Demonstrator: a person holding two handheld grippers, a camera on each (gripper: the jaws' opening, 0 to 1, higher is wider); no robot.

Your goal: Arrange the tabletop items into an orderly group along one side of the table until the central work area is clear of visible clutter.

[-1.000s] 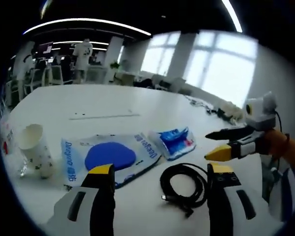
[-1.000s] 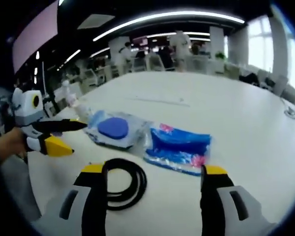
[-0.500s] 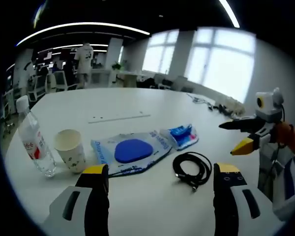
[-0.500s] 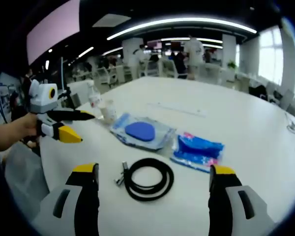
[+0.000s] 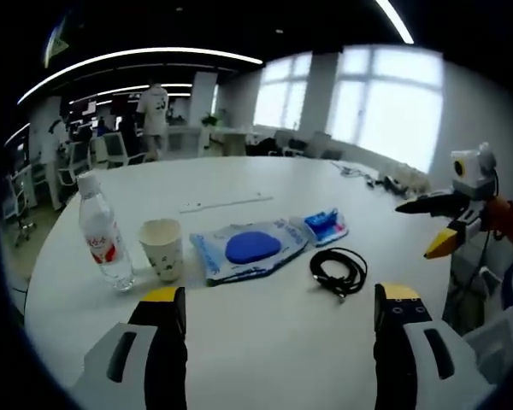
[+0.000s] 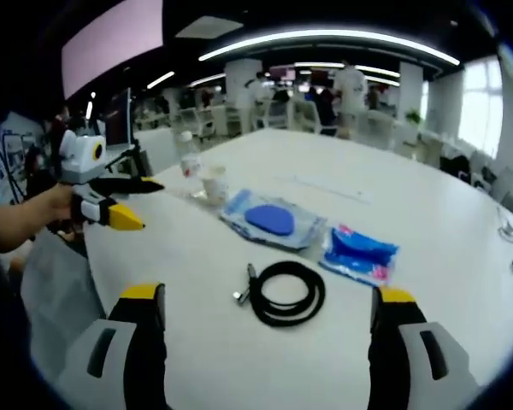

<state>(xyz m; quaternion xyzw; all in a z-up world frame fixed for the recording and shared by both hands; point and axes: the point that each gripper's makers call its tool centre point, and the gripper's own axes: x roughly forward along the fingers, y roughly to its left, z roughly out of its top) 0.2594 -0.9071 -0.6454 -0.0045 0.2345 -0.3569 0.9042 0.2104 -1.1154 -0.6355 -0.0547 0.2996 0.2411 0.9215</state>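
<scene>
On the white table (image 5: pixel 265 316) stand a water bottle (image 5: pixel 103 243) and a paper cup (image 5: pixel 163 249), side by side at the left. Right of them lie a clear bag with a blue pad (image 5: pixel 250 248), a blue wipes packet (image 5: pixel 327 227) and a coiled black cable (image 5: pixel 339 271). My left gripper (image 5: pixel 278 303) is open above the near table edge, holding nothing. The right gripper view has the cable (image 6: pixel 287 292), the bag (image 6: pixel 274 221), the packet (image 6: pixel 360 253), the cup (image 6: pixel 214 183) and the bottle (image 6: pixel 188 158). My right gripper (image 6: pixel 269 309) is open and empty. The other gripper (image 6: pixel 124 205) enters from the left, held by a hand.
The right gripper (image 5: pixel 445 224) hangs open past the table's right edge in the left gripper view. A thin strip (image 5: pixel 225 202) lies farther back on the table. Cables (image 5: pixel 368 175) sit at the far right edge. Chairs, desks and standing people (image 5: pixel 156 111) fill the room behind.
Both views have pulled back from the table, so the items look smaller and farther. The bottle and cup have come into sight. Nothing on the table has moved.
</scene>
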